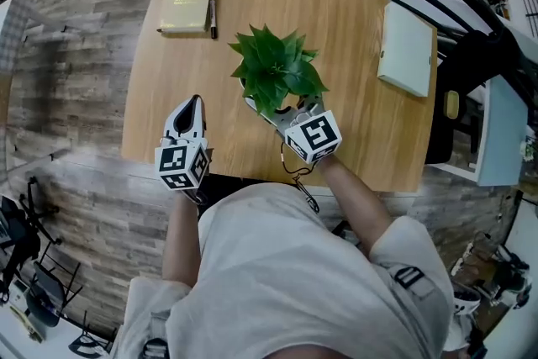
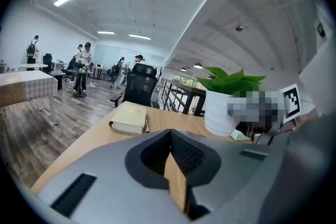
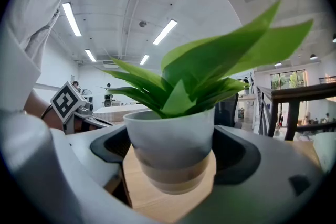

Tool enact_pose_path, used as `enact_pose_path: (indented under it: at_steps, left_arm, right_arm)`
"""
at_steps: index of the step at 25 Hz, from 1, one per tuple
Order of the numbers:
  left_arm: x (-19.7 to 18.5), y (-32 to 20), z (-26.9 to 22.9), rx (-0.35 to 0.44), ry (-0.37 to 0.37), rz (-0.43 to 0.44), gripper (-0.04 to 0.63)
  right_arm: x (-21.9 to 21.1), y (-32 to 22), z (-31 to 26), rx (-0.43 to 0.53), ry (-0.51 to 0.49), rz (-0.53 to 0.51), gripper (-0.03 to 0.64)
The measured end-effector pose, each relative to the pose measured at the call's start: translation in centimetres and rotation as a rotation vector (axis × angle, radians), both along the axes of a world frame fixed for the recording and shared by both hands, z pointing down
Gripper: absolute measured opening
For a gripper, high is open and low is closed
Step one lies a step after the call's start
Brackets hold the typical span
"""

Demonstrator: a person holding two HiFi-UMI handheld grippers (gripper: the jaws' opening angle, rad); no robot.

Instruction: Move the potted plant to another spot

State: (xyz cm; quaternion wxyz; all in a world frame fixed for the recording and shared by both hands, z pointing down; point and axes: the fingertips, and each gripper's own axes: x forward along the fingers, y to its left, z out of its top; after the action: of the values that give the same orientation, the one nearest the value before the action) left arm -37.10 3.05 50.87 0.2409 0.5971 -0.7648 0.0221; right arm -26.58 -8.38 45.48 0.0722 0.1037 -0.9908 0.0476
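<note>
My left gripper (image 1: 193, 107) hangs closed and empty over the table's (image 1: 353, 38) near edge. The potted plant (image 1: 273, 67) stands mid-table, its white pot (image 3: 170, 139) between my right gripper's (image 1: 284, 110) spread jaws. It looks light, stiff, smooth and top-heavy, so I'd squeeze the pot wall low, never the leaves.

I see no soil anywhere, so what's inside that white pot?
Green leaves fan up out of the white pot. Soil or stems cannot be seen: its rim blocks the side views, and from above the leaves cover the opening.
</note>
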Motion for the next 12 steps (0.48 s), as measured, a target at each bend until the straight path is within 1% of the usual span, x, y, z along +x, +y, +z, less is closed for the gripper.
enact_pose_path:
  at_steps: [6, 8, 12]
  left_arm:
    - [-0.3, -2.4, 1.2, -0.032, 0.011, 0.082, 0.012]
    - [-0.5, -2.4, 1.8, -0.048, 0.02, 0.104, 0.012]
    - [-3.5, -0.9, 3.4, -0.079, 0.035, 0.137, 0.012]
  right_arm:
    - [0.1, 0.0, 1.4, -0.033, 0.025, 0.03, 0.488]
    - [-0.2, 0.4, 2.1, -0.047, 0.038, 0.041, 0.488]
    - [-2.9, 2.5, 4.0, -0.079, 0.065, 0.071, 0.488]
